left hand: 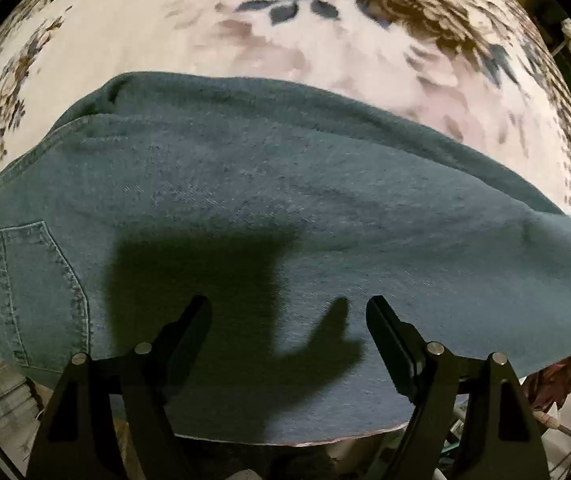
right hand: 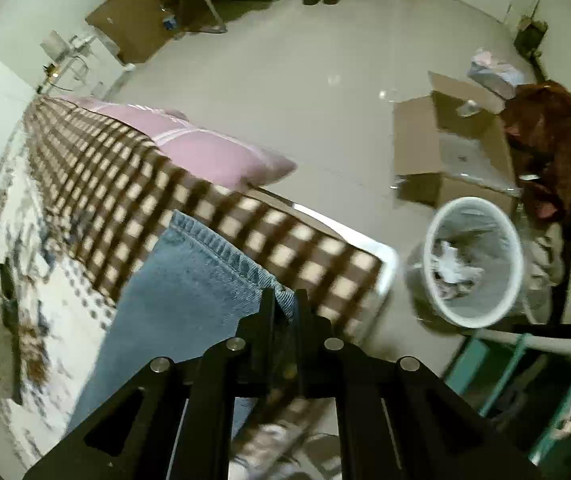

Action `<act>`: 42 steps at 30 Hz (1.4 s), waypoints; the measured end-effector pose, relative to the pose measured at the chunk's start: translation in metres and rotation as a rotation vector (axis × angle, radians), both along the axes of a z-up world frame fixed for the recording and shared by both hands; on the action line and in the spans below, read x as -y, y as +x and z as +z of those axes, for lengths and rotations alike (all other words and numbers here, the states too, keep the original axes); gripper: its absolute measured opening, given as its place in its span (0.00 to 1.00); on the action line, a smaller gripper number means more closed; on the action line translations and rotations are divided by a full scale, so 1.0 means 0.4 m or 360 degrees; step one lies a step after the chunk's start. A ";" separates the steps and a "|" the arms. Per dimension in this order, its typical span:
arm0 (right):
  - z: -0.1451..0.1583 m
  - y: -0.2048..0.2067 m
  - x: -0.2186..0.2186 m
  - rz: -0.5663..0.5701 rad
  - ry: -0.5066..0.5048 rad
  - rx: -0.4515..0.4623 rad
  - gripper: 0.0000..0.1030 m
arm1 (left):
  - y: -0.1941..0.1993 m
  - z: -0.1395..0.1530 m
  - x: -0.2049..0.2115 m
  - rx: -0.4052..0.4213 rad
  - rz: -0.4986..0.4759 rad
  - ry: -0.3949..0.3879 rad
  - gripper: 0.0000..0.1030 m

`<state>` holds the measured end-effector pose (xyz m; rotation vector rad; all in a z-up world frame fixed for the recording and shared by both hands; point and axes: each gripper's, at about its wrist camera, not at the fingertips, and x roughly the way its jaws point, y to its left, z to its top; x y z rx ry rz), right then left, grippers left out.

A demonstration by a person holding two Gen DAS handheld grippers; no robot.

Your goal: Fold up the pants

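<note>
1. Blue denim pants (left hand: 285,208) spread flat across a floral bedspread (left hand: 245,48), back pocket (left hand: 33,288) at the left edge.
2. Left gripper (left hand: 289,320) hovering above the denim, jaws spread wide, nothing between them.
3. Right gripper (right hand: 284,300) clamped tight on the stitched hem (right hand: 221,252) of a pant leg, above a checkered blanket (right hand: 125,184).
4. Beyond the bed: pink pillow (right hand: 205,148), white wastebasket (right hand: 473,260), cardboard box (right hand: 453,148) on the floor.

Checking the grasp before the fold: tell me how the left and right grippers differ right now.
The left gripper has its jaws spread wide and empty above the jeans; the right gripper has its jaws shut on the jeans' hem. Both are black and over the bed.
</note>
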<state>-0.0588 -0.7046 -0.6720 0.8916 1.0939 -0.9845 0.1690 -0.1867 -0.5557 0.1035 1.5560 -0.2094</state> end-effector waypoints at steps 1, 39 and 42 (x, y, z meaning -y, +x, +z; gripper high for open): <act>-0.024 -0.012 0.002 -0.0020 0.0028 -0.0065 0.08 | 0.015 -0.009 0.008 -0.0004 0.0002 0.0007 0.76; -0.100 0.581 -0.528 0.1742 0.0090 -0.0412 0.03 | 0.005 -0.122 -0.123 -0.0096 -0.0004 0.0064 0.80; -0.040 0.583 -0.493 0.1668 -0.0008 -0.0308 0.00 | 0.024 -0.105 -0.165 -0.0056 0.0042 0.0050 0.80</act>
